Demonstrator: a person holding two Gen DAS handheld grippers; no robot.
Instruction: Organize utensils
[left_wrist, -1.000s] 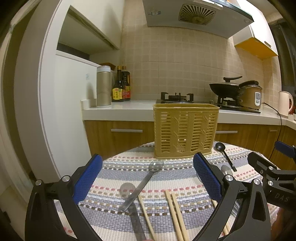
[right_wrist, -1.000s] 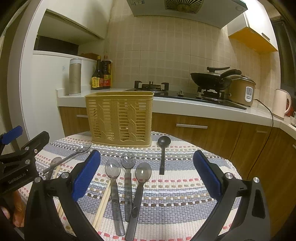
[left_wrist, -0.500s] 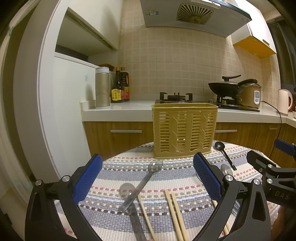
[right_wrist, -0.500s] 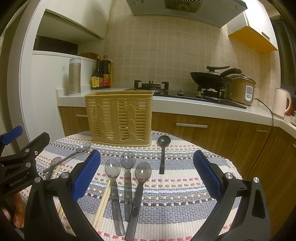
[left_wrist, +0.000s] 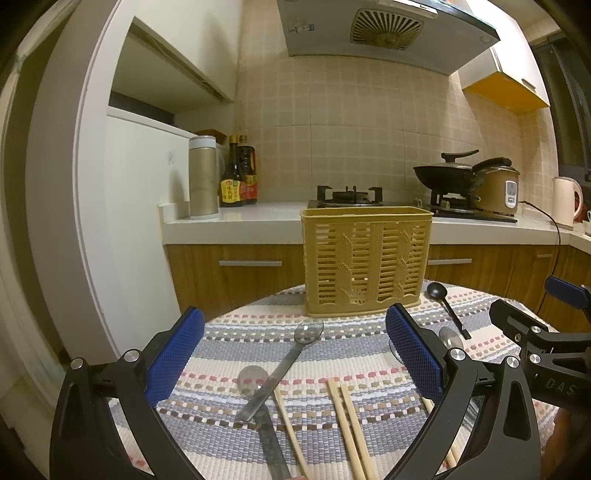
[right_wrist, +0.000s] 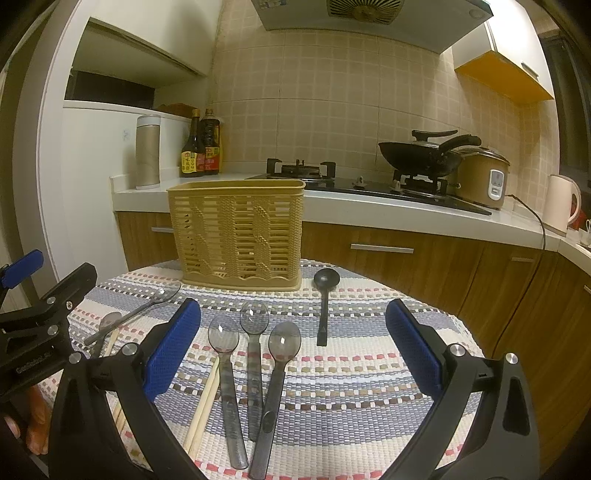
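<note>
A round table covered by a striped woven cloth (right_wrist: 351, 398) was seen in a kitchen. A yellow slatted utensil basket (right_wrist: 236, 236) stood upright at the far side of the cloth. Just right of it a black spoon (right_wrist: 324, 302) lay flat. Nearer, three clear grey spoons (right_wrist: 255, 354) lay side by side, with wooden chopsticks (left_wrist: 347, 424) beside them and two more grey spoons (left_wrist: 280, 365) crossed toward the left. The left gripper (left_wrist: 295, 354) and the right gripper (right_wrist: 293, 350) were both held above the utensils, jaws spread wide, nothing grasped.
</note>
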